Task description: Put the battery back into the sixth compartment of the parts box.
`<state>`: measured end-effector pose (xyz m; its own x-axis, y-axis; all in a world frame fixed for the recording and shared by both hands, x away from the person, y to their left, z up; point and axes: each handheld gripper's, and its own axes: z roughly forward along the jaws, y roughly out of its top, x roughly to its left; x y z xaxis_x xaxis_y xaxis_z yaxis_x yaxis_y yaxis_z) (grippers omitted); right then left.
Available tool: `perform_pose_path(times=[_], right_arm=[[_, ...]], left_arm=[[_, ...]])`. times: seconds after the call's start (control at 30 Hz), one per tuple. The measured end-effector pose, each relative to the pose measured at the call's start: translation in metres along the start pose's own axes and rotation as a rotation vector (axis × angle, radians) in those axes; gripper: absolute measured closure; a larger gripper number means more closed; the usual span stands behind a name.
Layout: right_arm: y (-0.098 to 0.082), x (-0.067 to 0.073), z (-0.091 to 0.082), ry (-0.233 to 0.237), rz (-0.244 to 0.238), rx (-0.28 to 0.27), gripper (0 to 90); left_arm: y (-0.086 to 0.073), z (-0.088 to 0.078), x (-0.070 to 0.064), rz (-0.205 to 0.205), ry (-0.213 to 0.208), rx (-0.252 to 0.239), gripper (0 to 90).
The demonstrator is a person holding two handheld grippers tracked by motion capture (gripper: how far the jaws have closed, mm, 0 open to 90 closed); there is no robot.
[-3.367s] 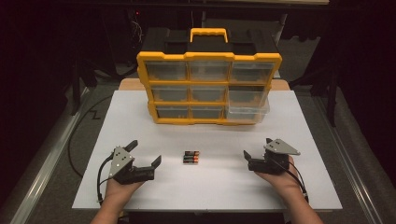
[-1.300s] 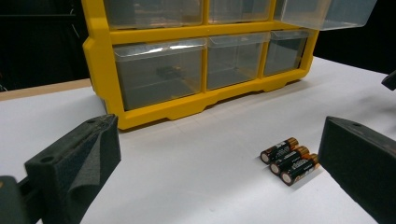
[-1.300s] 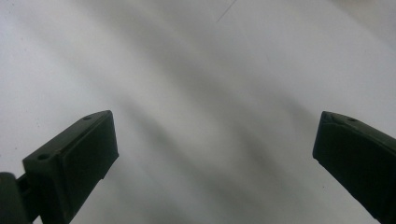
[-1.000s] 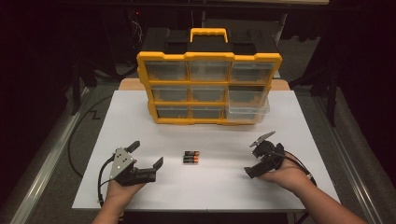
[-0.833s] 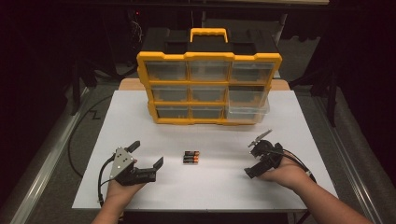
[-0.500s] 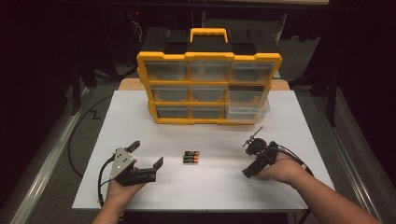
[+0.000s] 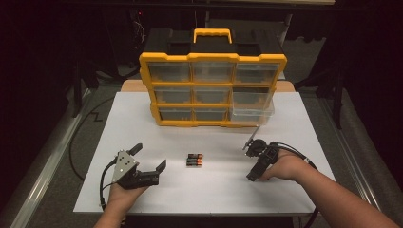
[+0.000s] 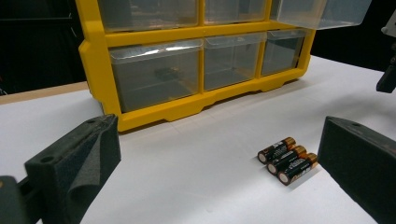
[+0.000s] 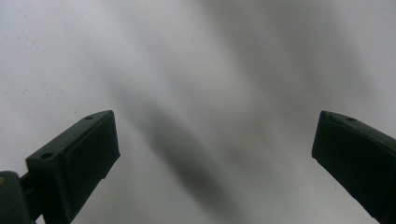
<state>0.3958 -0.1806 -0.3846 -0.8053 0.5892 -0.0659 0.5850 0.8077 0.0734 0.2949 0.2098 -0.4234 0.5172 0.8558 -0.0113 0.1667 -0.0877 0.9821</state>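
Reaching for three batteries (image 7: pixel 194 159) on the white table (image 7: pixel 142 123).

Right gripper (image 7: pixel 254 164), jaws spread and empty, tips down at the bare surface just right of the batteries, probably lining up a pinch. Left gripper (image 7: pixel 149 164) rests apart, jaws wide, facing the batteries and the yellow drawer organizer (image 7: pixel 212 90).
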Motion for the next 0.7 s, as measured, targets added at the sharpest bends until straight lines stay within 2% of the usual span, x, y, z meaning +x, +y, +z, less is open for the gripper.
perform_pose_path(times=[0.1, 0.23, 0.27, 0.6, 0.7], right_arm=[[0.003, 0.003, 0.001, -0.011, -0.042, 0.006, 3.5], [0.009, 0.008, 0.000, -0.024, -0.107, -0.014, 3.9], [0.010, 0.009, -0.001, -0.020, -0.107, -0.013, 3.8], [0.022, 0.022, -0.001, -0.025, -0.229, -0.031, 5.7], [0.026, 0.026, 0.000, -0.027, -0.247, -0.026, 6.5]], left_arm=[[0.000, -0.001, 0.000, -0.001, 0.004, -0.004, 0.6], [0.000, -0.001, 0.001, 0.002, 0.006, -0.005, 0.6], [0.000, -0.001, 0.000, 0.002, 0.005, -0.005, 0.6], [0.000, -0.001, 0.000, 0.001, 0.005, -0.009, 0.6], [0.000, -0.001, 0.000, 0.001, 0.006, -0.009, 0.6]])
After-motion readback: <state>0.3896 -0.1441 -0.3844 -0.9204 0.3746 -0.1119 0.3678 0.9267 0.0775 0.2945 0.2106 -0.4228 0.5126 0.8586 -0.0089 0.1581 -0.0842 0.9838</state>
